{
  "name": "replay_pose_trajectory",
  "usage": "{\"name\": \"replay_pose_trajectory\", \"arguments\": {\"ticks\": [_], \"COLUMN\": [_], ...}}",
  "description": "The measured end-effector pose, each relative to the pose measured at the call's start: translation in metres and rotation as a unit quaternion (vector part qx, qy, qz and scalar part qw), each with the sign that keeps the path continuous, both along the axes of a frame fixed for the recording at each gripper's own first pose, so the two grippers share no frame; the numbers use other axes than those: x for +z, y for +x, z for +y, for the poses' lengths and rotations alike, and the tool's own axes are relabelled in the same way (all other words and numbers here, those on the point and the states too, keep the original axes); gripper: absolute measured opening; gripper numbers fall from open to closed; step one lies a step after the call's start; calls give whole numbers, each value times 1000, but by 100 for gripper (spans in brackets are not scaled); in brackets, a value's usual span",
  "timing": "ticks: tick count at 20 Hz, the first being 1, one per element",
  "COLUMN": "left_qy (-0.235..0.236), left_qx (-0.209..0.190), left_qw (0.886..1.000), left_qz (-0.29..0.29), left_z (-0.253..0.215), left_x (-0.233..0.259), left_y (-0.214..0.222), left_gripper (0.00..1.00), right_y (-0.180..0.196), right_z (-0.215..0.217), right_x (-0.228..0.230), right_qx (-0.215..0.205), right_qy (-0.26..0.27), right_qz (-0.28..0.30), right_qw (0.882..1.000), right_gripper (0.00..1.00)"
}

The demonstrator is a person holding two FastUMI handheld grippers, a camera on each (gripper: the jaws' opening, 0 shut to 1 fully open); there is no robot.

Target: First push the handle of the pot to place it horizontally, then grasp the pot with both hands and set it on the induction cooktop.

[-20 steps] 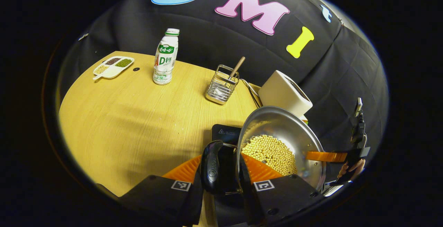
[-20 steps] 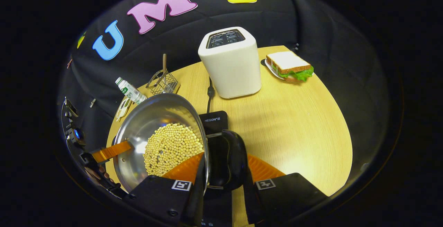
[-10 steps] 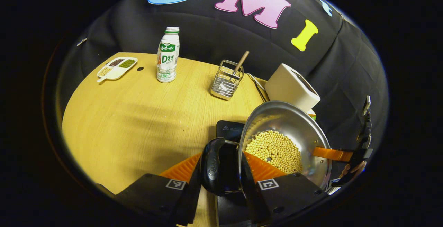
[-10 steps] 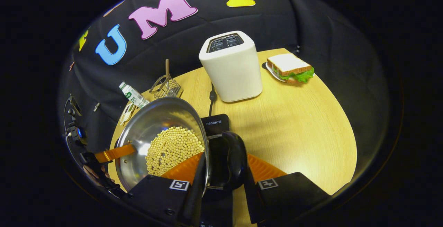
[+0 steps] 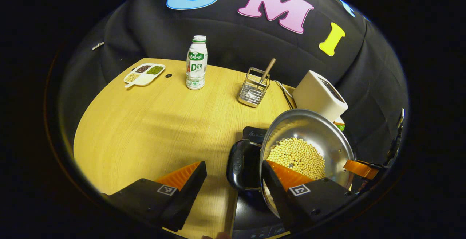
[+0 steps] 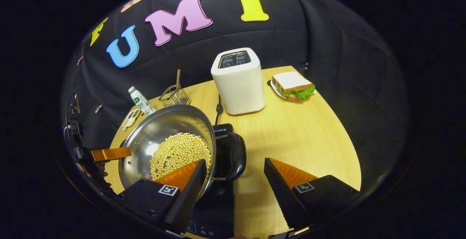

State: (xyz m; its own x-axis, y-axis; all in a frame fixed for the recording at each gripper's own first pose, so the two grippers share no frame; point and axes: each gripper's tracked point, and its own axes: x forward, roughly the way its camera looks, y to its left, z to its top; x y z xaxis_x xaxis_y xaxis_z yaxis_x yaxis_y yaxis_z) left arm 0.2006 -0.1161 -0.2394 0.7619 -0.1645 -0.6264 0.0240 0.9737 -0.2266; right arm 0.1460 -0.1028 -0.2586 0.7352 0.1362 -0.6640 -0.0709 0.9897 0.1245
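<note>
Left gripper view, pot (image 5: 309, 133) on induction cooktop (image 5: 251, 210), both grippers' jaws spread.

The wooden table (image 5: 145, 129) carried a divided snack tray (image 5: 143, 74) at its far left, a bottle (image 5: 196, 63) just right of it, a wire utensil holder (image 5: 253, 88) mid-far, and a white toaster (image 6: 238, 81) beside a sandwich plate (image 6: 292, 86) far right. The induction cooktop (image 6: 214, 210) lay near, bearing the pot (image 6: 171, 148).
</note>
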Motion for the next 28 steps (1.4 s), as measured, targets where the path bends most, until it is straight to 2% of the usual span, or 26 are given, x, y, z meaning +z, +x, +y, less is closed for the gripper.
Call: {"name": "replay_pose_trajectory", "arguments": {"ticks": [4, 7, 12, 17, 20, 24, 27, 28], "left_qy": [15, 35, 96, 86, 108, 128, 147, 145], "left_qx": [-4, -12, -34, -4, 15, 37, 70, 74], "left_qw": [998, 992, 969, 953, 937, 926, 914, 914], "left_qz": [-59, -120, -225, -290, -331, -354, -372, -371], "left_z": [12, 24, 60, 81, 100, 117, 123, 120], "left_x": [46, 92, 166, 208, 229, 238, 238, 236], "left_y": [-23, -46, -91, -150, -178, -212, -231, -235], "left_gripper": [96, 95, 95, 95, 95, 95, 95, 95], "right_y": [-22, -39, -70, -113, -135, -163, -175, -177], "right_z": [-10, -8, 25, 82, 112, 134, 132, 129], "right_x": [41, 78, 160, 226, 241, 249, 244, 242], "right_qx": [-39, -57, -38, 2, 9, 1, -13, -20], "right_qy": [-7, -21, -54, -79, -82, -72, -65, -60], "right_qz": [-53, -92, -188, -280, -312, -346, -347, -344], "right_qw": [998, 994, 980, 957, 947, 936, 936, 937], "right_gripper": [99, 99, 98, 98, 99, 100, 96, 99]}}
